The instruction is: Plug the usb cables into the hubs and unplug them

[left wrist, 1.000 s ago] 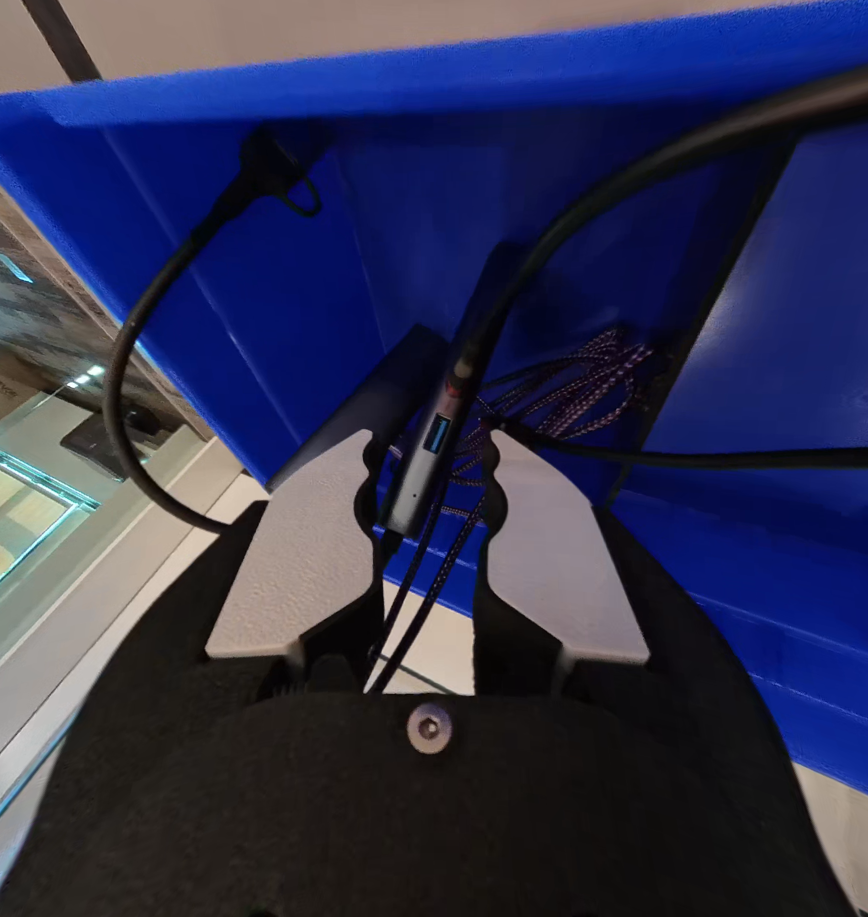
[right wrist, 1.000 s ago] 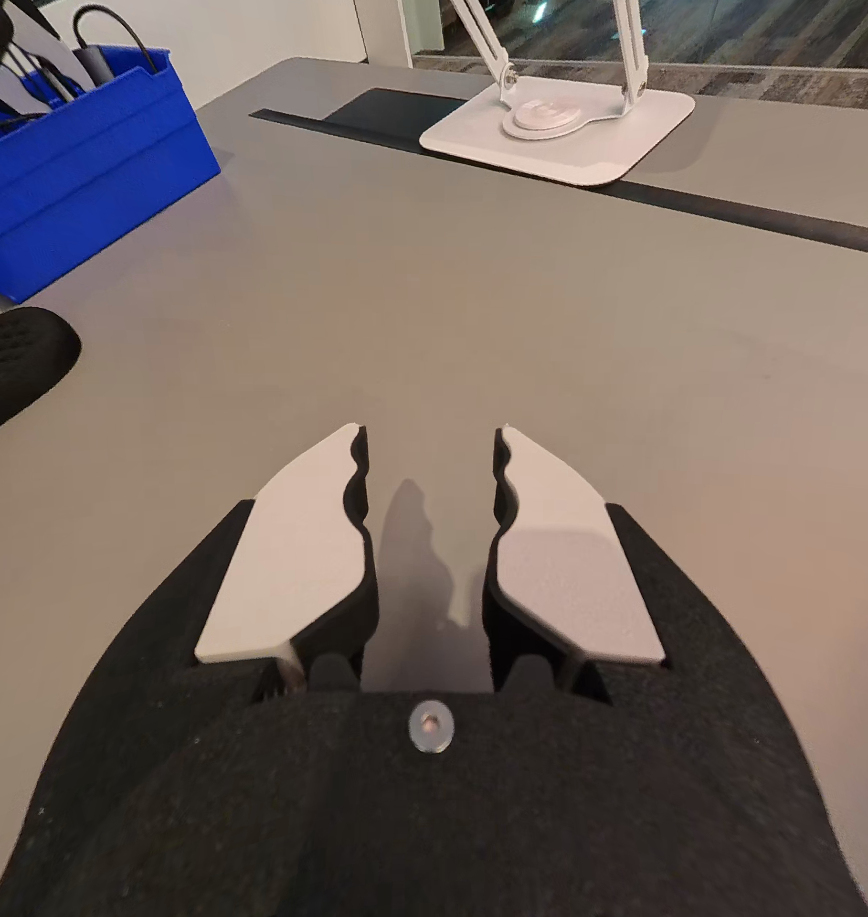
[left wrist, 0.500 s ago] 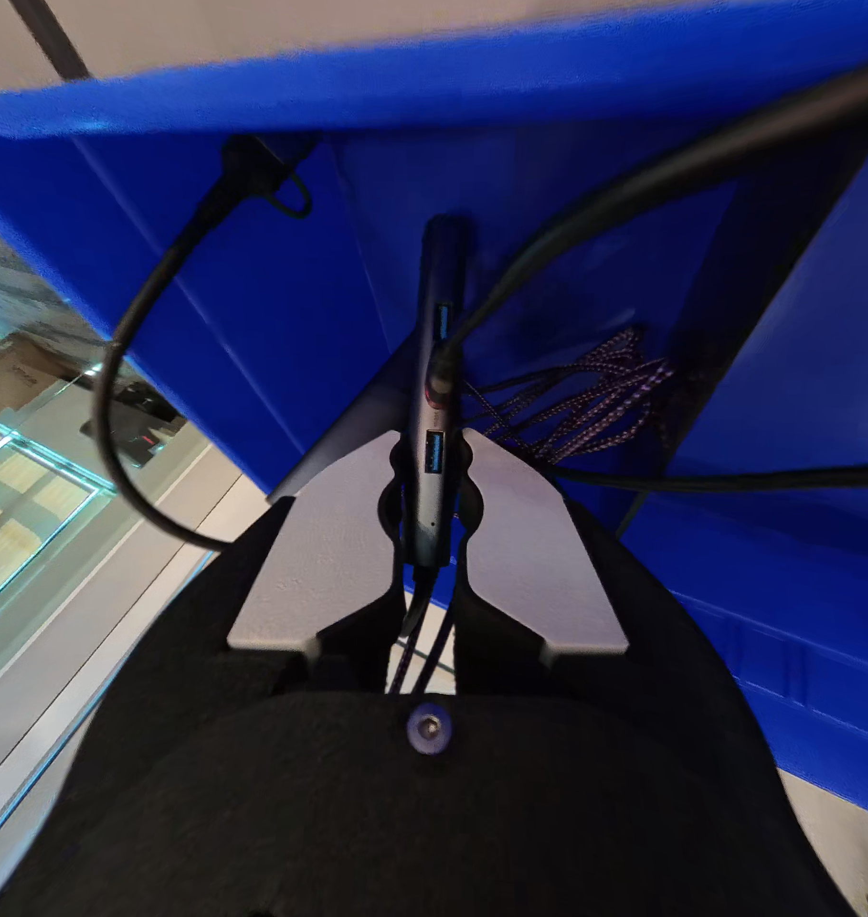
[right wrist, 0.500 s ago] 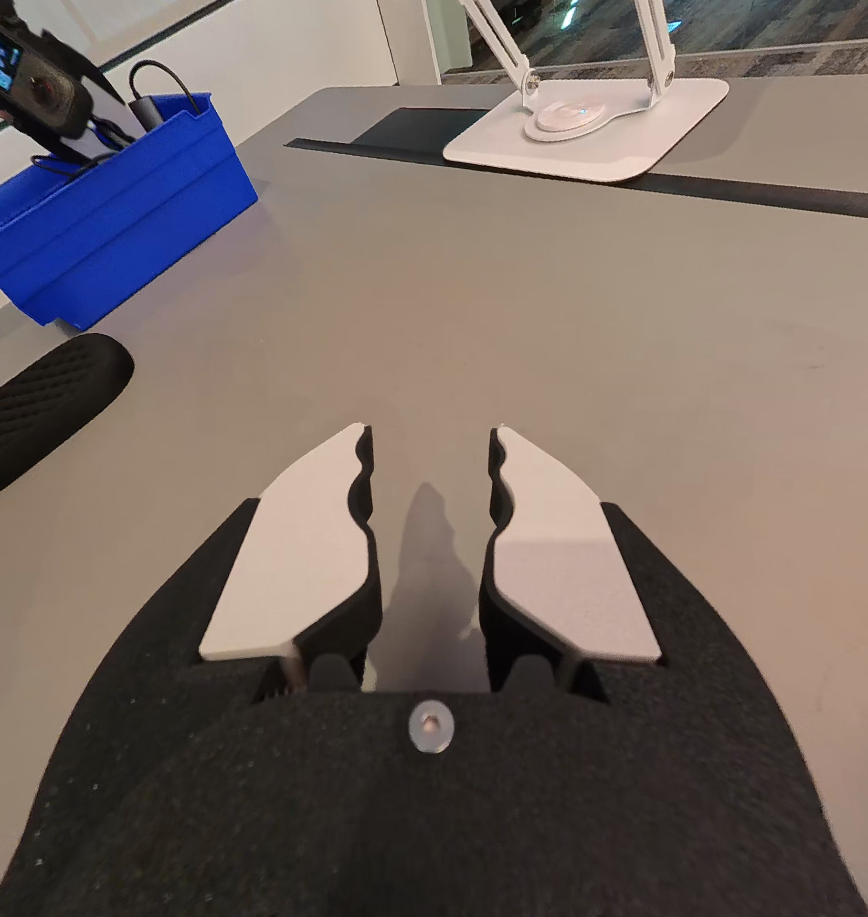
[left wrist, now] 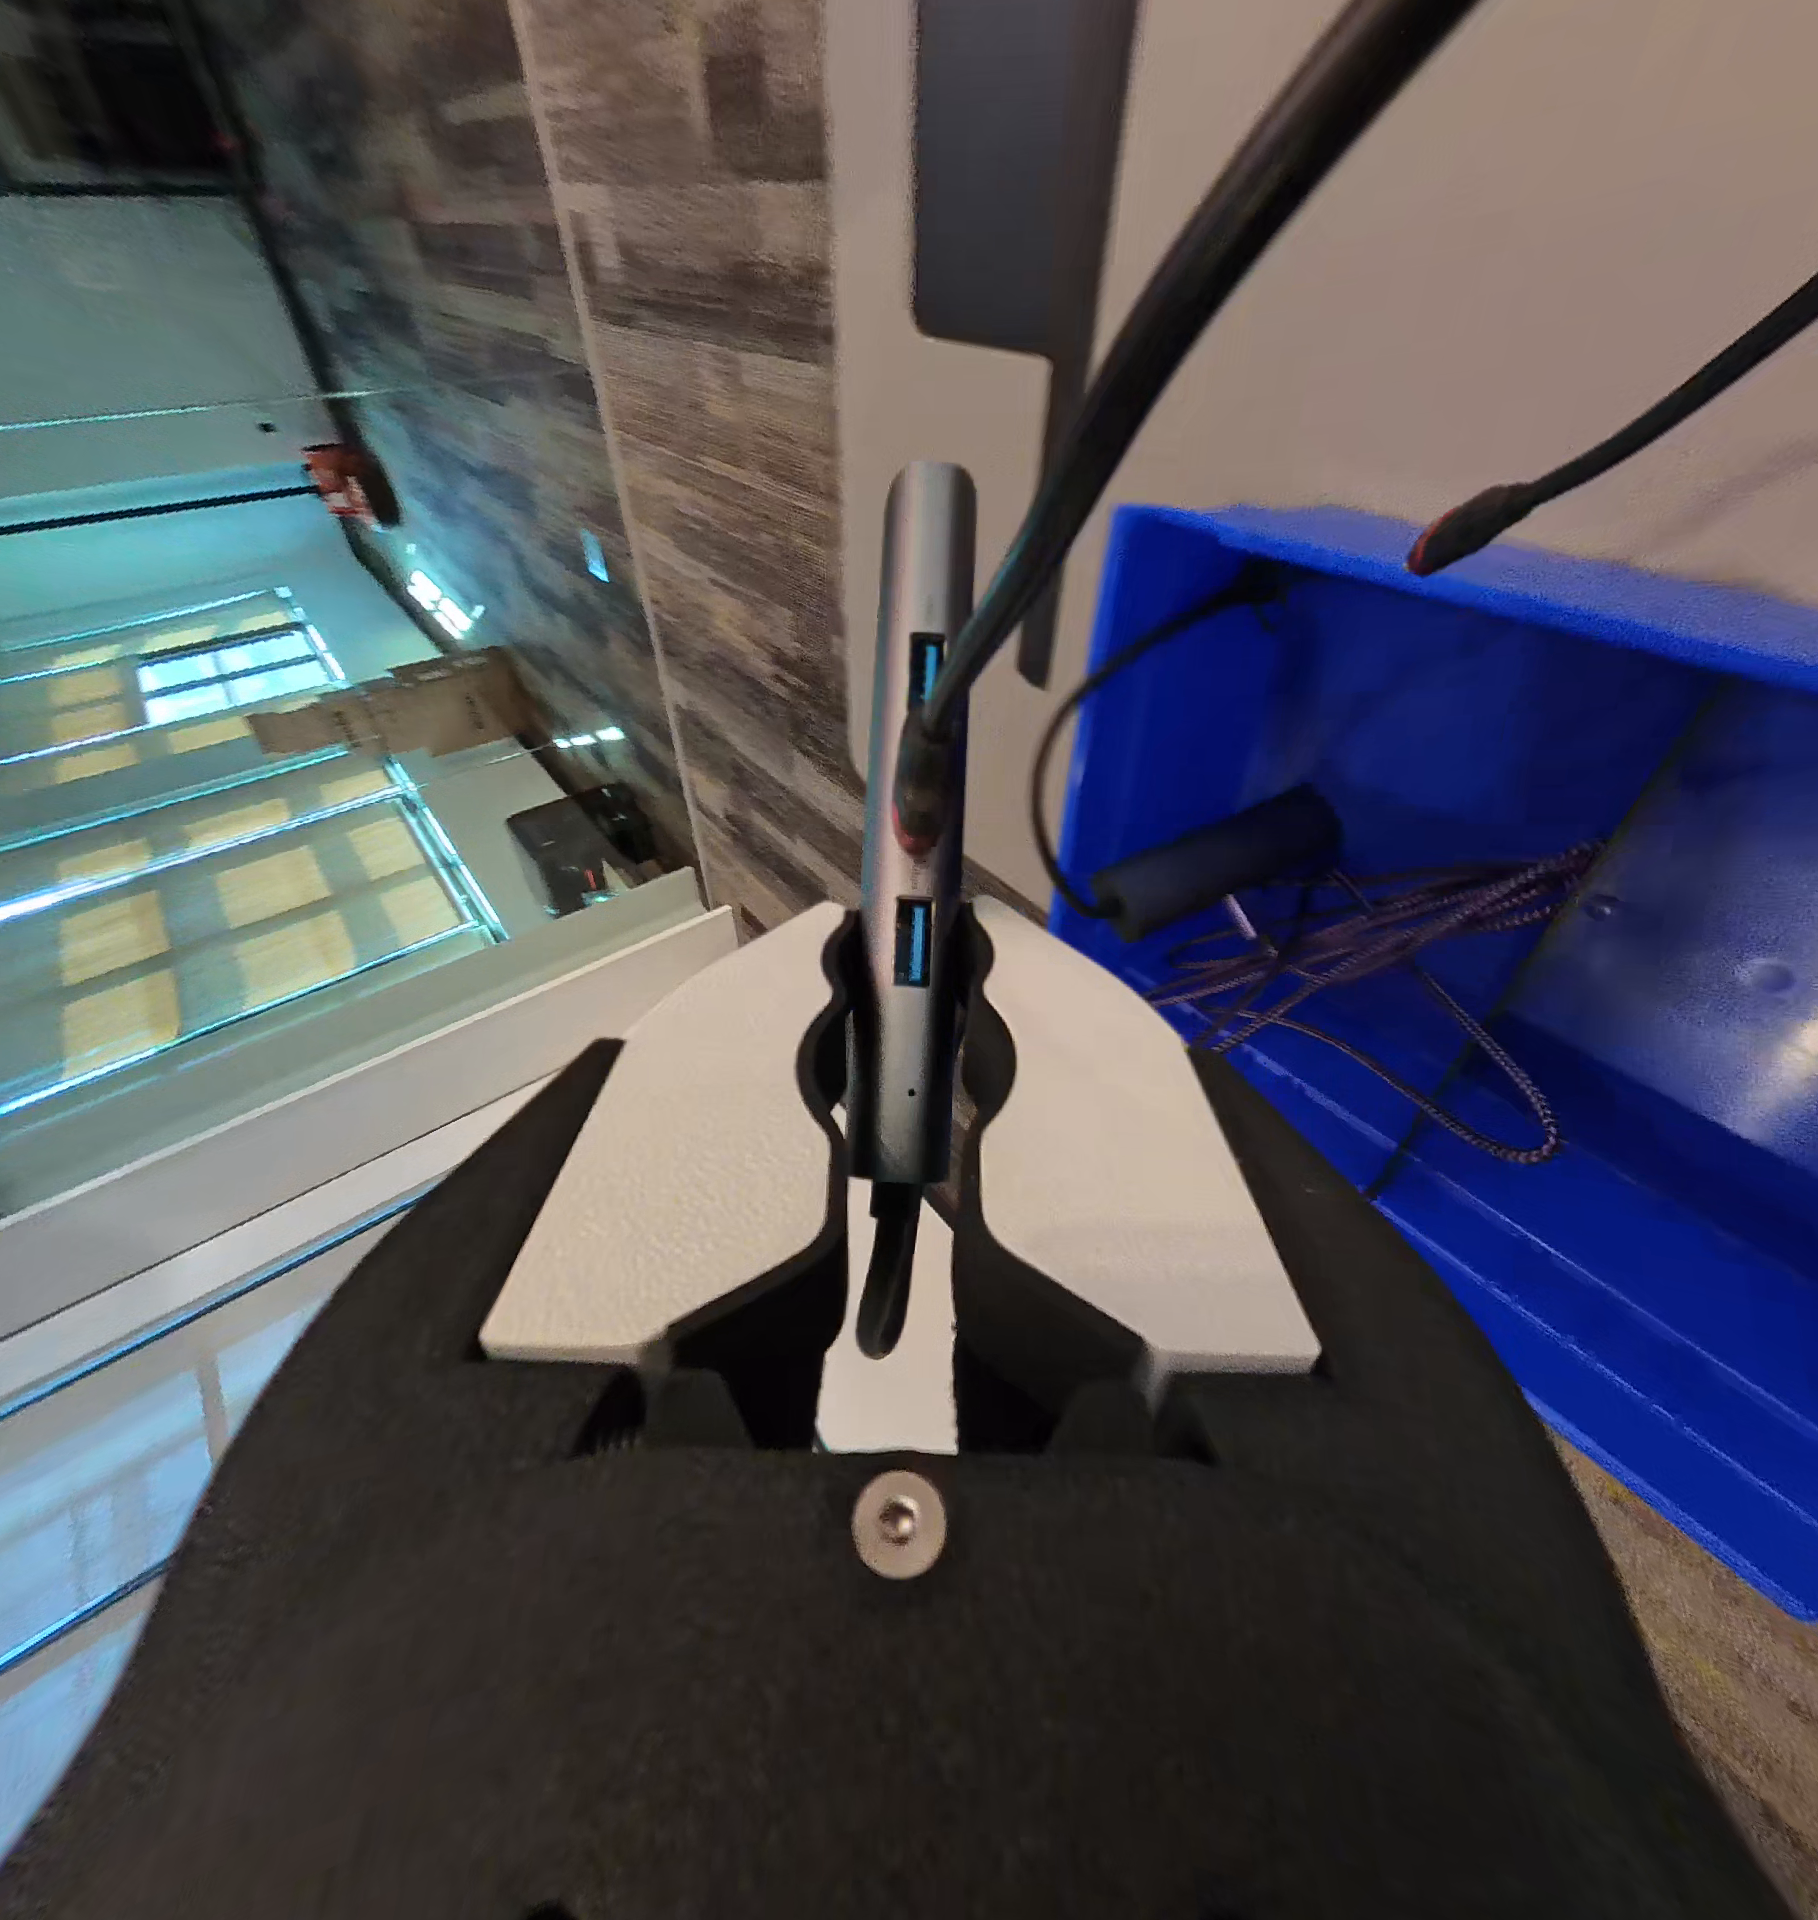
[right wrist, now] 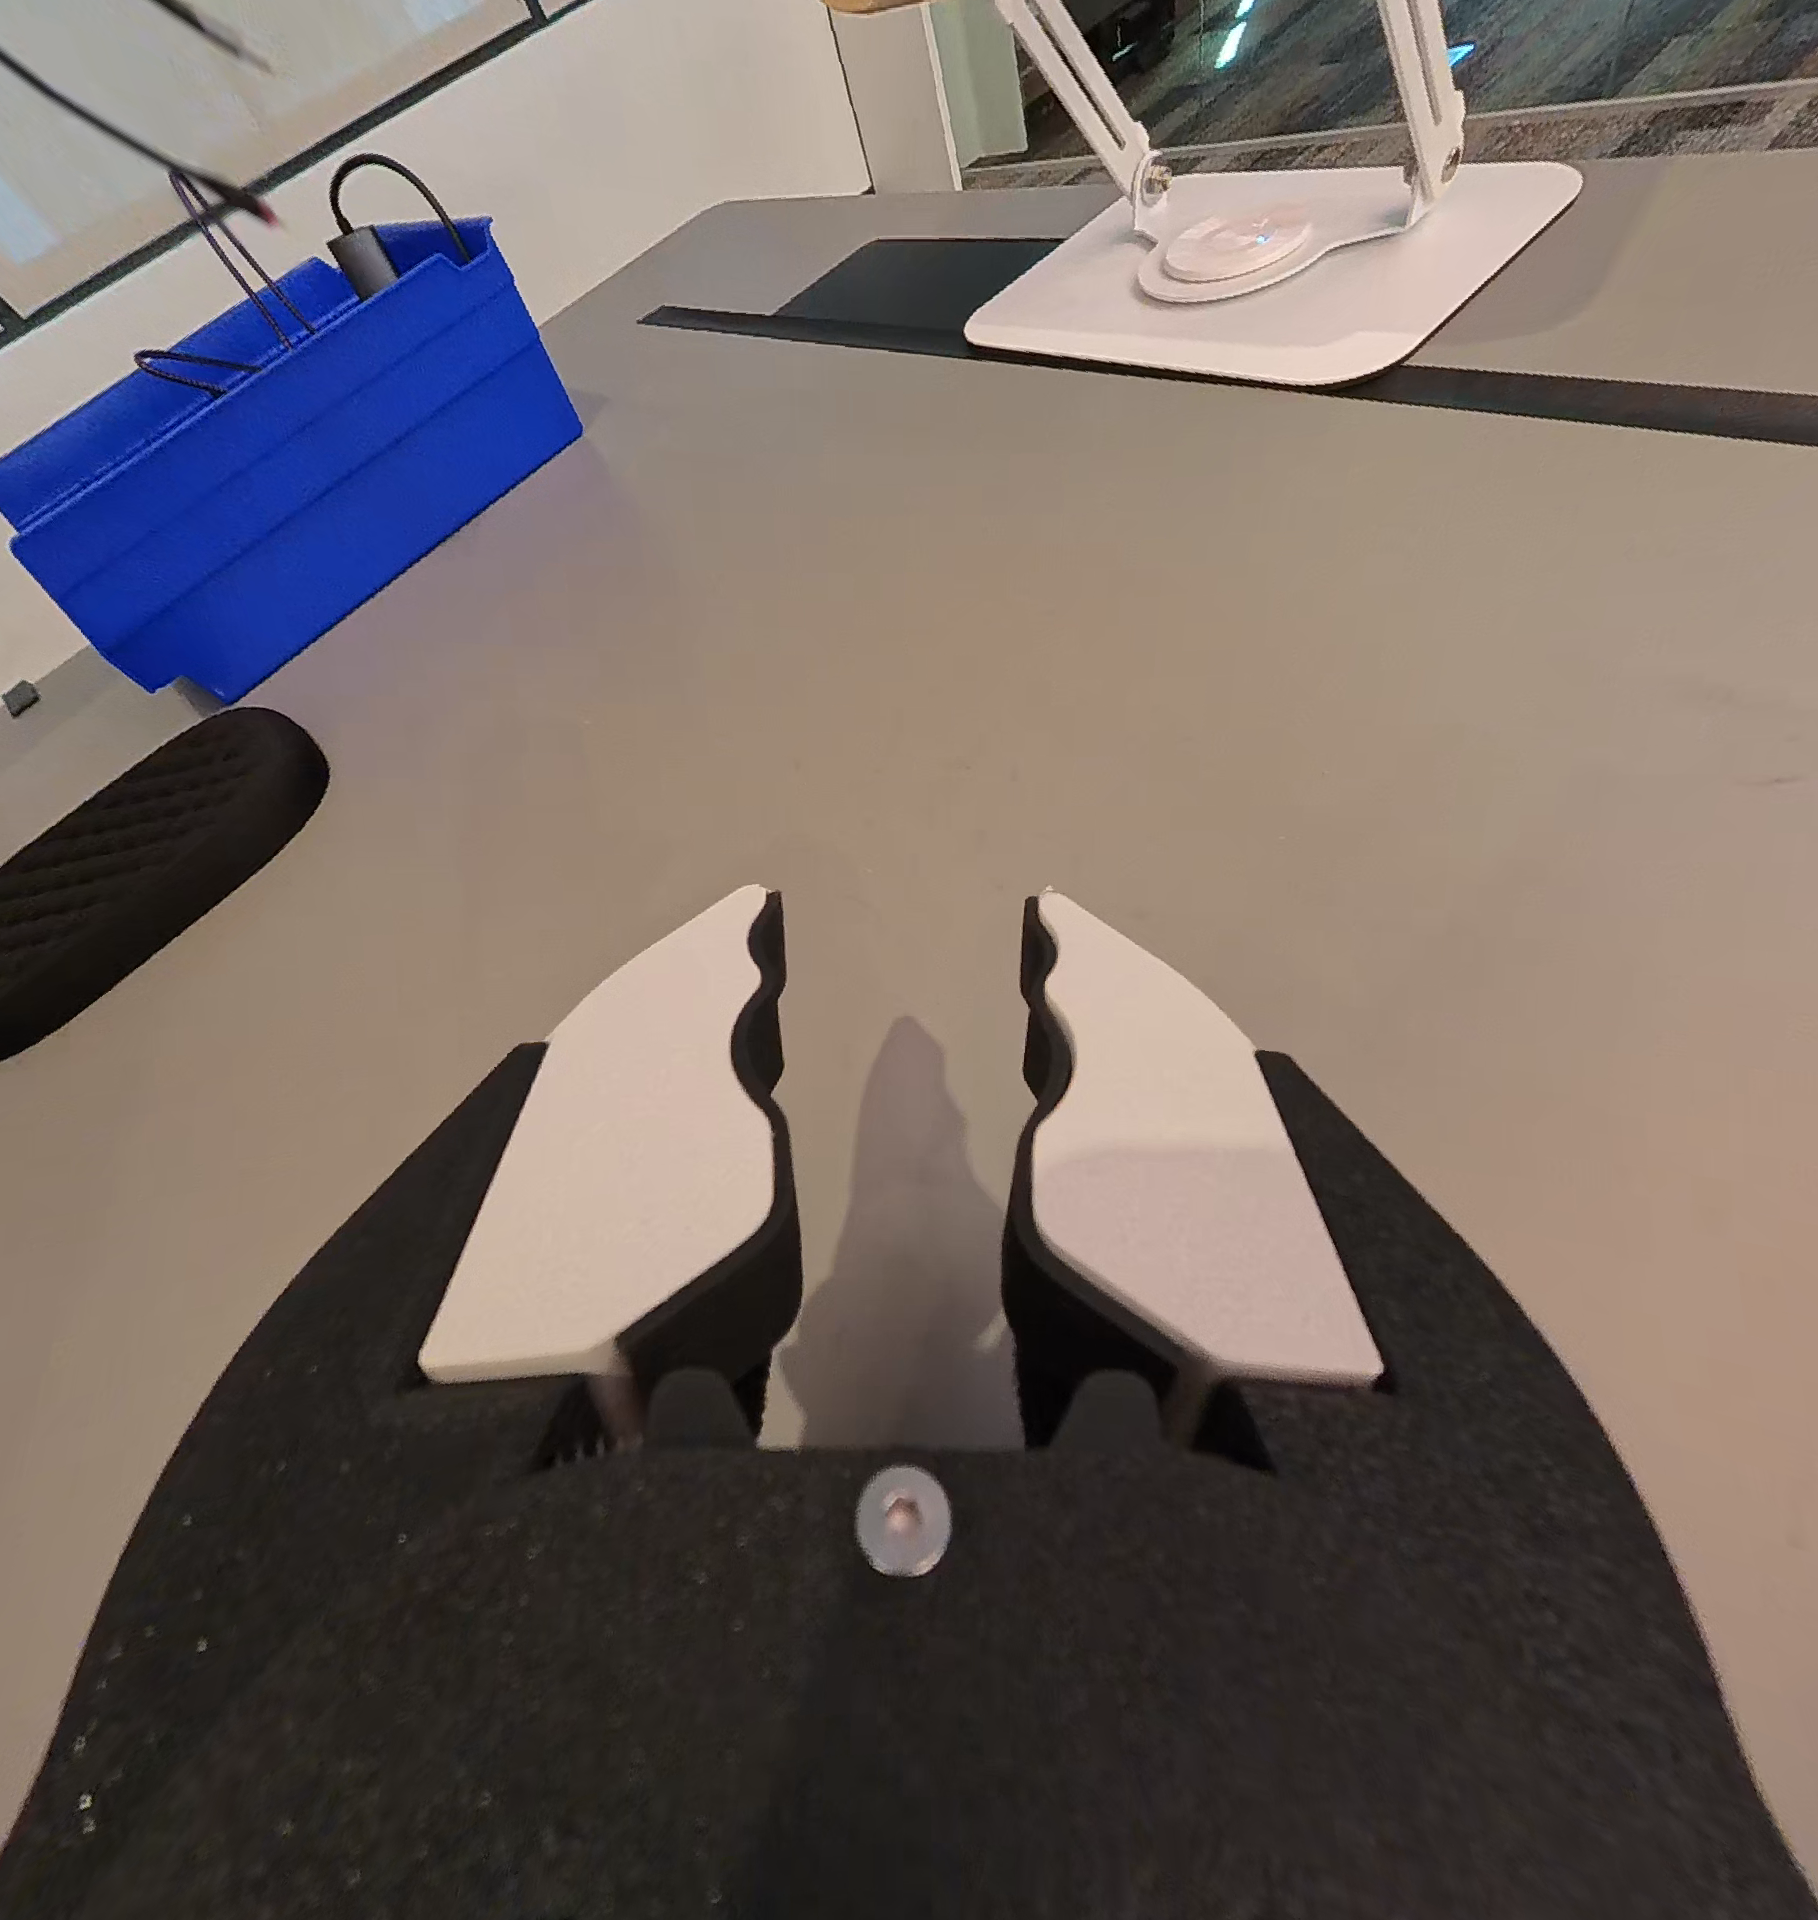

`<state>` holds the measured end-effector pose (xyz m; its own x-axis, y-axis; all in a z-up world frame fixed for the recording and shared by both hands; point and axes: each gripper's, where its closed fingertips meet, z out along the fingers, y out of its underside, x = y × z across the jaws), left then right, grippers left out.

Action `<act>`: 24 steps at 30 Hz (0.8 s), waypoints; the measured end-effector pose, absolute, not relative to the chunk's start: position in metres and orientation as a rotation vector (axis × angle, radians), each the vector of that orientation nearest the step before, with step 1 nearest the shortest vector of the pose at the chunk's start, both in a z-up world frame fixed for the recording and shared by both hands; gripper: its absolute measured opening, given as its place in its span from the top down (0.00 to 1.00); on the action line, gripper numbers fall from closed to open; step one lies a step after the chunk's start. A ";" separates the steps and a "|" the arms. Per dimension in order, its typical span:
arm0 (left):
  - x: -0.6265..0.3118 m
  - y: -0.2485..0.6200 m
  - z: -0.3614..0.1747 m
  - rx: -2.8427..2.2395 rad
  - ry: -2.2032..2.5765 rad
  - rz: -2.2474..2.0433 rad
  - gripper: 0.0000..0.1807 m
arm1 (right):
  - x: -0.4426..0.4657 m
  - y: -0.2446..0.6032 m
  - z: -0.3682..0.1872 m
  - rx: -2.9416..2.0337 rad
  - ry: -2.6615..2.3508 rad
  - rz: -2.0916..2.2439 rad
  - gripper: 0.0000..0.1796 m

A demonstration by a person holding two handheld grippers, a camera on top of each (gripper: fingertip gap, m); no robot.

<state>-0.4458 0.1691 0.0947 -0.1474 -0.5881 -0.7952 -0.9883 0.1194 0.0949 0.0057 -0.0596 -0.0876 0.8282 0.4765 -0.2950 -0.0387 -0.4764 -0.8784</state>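
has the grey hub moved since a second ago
Yes. The left gripper has lifted the grey hub up out of the blue bin, where it lay before.

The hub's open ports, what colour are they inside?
Blue inside, on the grey hub clamped in the left gripper; clearest in the left wrist view.

Both views are bright and evenly lit indoors. The left wrist view is tilted and smeared by motion blur at its left and top edges, where lit windows glow teal; the hub at centre stays sharp. Wide-angle bending curves the bin walls. In the right wrist view the gripper throws a soft shadow on the worktop, which carries a pale sheen; cables at top left are blurred.
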 end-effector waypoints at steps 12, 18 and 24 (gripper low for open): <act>-0.258 0.081 0.260 -1.230 1.531 0.573 0.91 | 0.010 -0.058 -0.084 -1.943 -0.273 0.681 0.77; -0.162 0.037 0.196 -1.104 1.447 0.401 0.91 | 0.024 -0.056 -0.081 -1.910 -0.218 0.631 0.78; -0.100 0.002 0.072 -1.164 1.476 0.215 0.91 | 0.039 -0.052 -0.085 -1.934 -0.180 0.492 0.78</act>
